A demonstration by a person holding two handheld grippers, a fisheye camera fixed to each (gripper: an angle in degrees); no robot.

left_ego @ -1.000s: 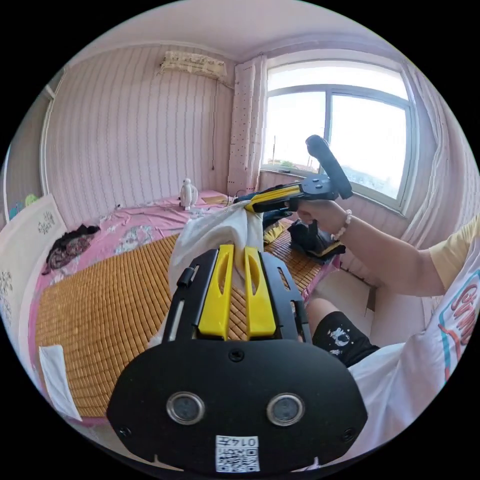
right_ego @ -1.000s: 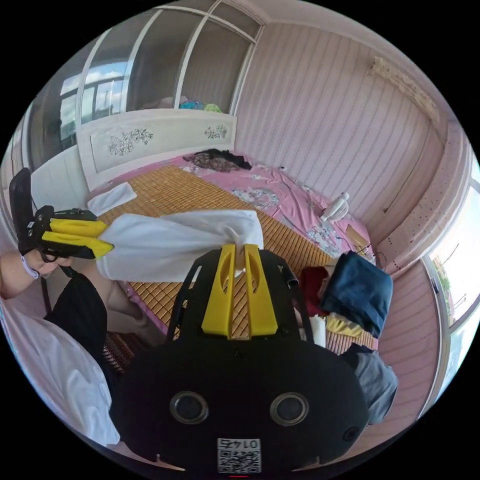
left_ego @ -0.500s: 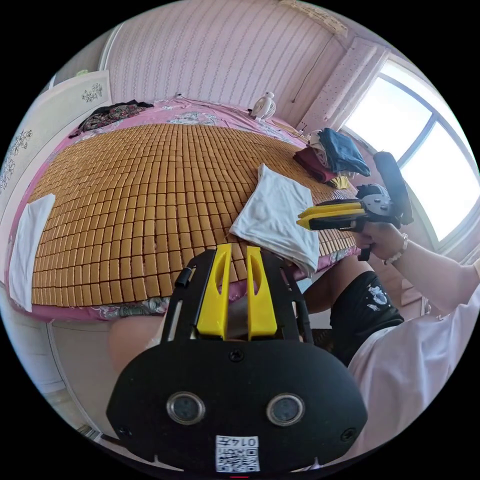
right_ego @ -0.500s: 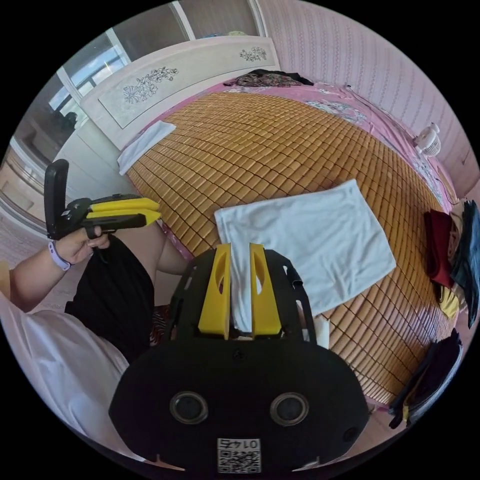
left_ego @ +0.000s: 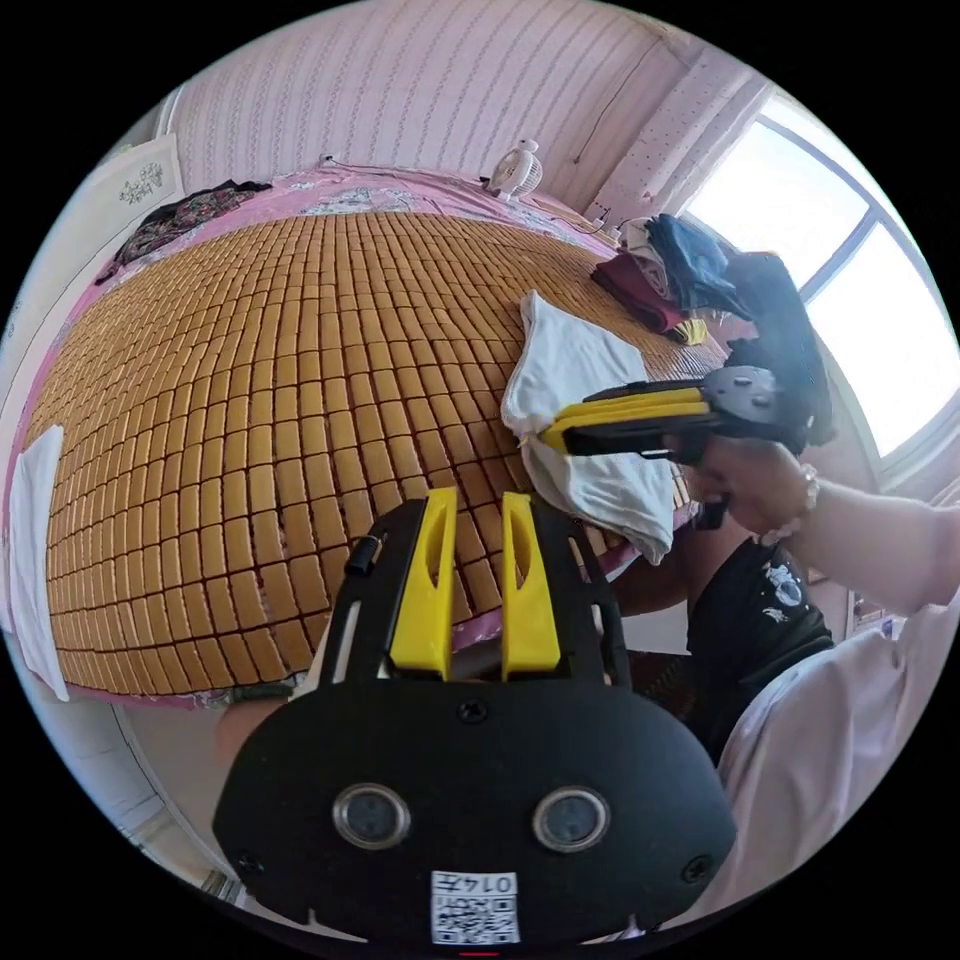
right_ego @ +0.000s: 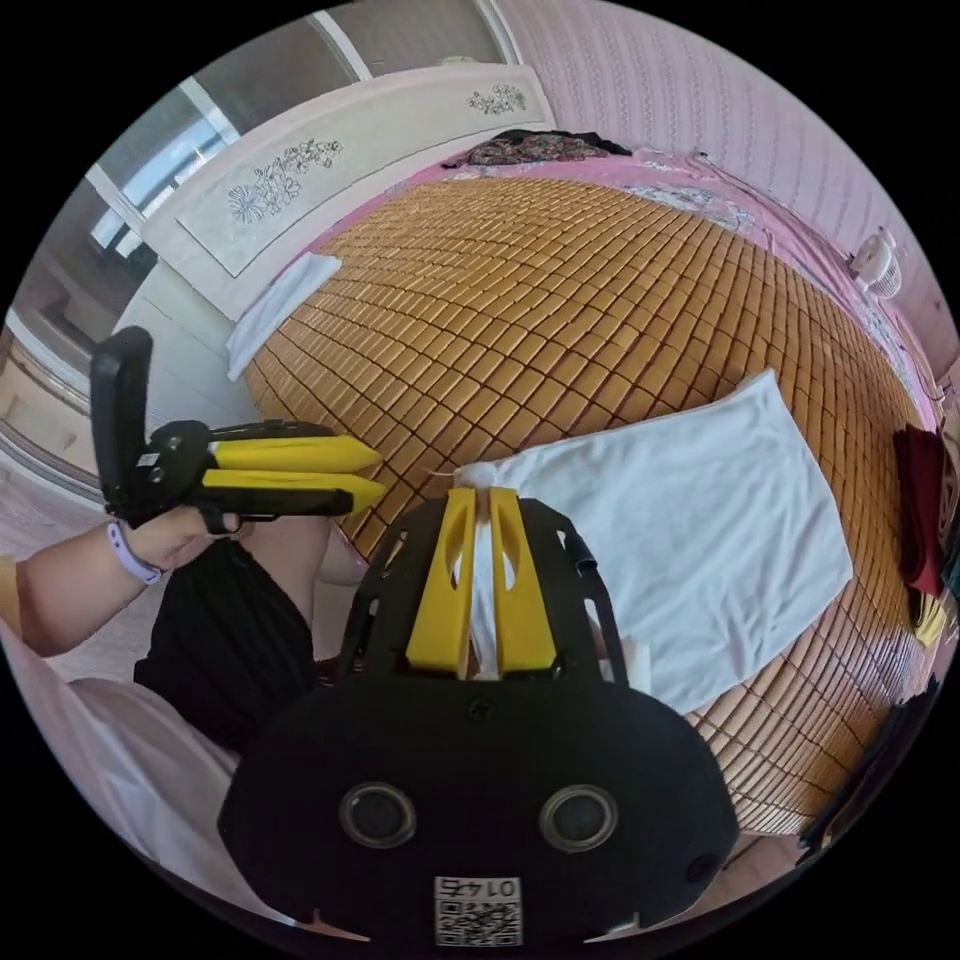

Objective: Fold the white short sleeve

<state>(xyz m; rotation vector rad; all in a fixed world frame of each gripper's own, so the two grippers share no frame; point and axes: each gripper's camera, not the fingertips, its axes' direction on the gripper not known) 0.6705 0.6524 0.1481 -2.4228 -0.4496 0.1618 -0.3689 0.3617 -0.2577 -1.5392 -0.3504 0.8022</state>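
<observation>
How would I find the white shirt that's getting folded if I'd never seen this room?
Look for the big bed covered by a golden bamboo mat. Near the mat's edge closest to the person lies the white short sleeve, folded into a flat rectangle, with the right gripper pinching one corner. It is plain white, unlike the dark red and blue clothes pile beside it, and bigger than the small white cloth by the headboard.

light: bright daylight from window (left_ego: 850, 300) | glare: window overexposed | blur: slight on hand (left_ego: 750, 480) | edges: strong fisheye bending
</observation>
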